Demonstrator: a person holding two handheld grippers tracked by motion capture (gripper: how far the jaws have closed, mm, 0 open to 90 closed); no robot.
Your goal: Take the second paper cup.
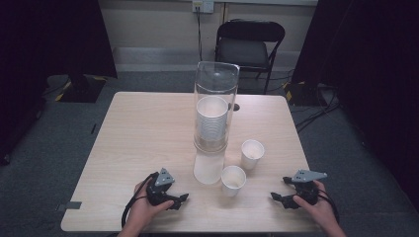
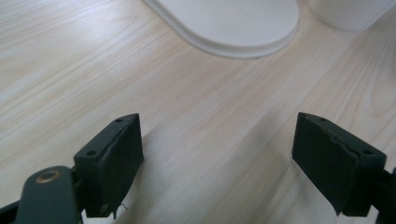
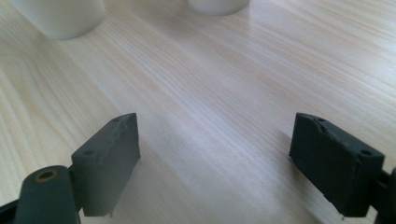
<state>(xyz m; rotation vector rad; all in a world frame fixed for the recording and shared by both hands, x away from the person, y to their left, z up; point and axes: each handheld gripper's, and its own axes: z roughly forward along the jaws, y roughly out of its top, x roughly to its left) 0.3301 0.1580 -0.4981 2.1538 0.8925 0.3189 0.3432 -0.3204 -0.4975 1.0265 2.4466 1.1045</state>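
A tall clear cylinder (image 1: 216,106) stands at the table's middle with a stack of white paper cups (image 1: 212,121) inside it. Against its base on the near side is another white cup (image 1: 208,168), whose rim (image 2: 233,23) shows in the left gripper view. Two white cups stand upright to the right, one nearer (image 1: 233,180) and one farther (image 1: 252,153). My left gripper (image 1: 180,200) (image 2: 217,140) rests low near the front edge, open, with only bare wood between its jaws. My right gripper (image 1: 277,197) (image 3: 215,140) is open too, pointing left toward two cup bases (image 3: 60,16) (image 3: 217,4).
The light wooden table (image 1: 148,128) has free room on its left half. A black folding chair (image 1: 249,44) stands behind it. Cables (image 1: 316,111) run over the grey floor at the right, and dark curtains hang on both sides.
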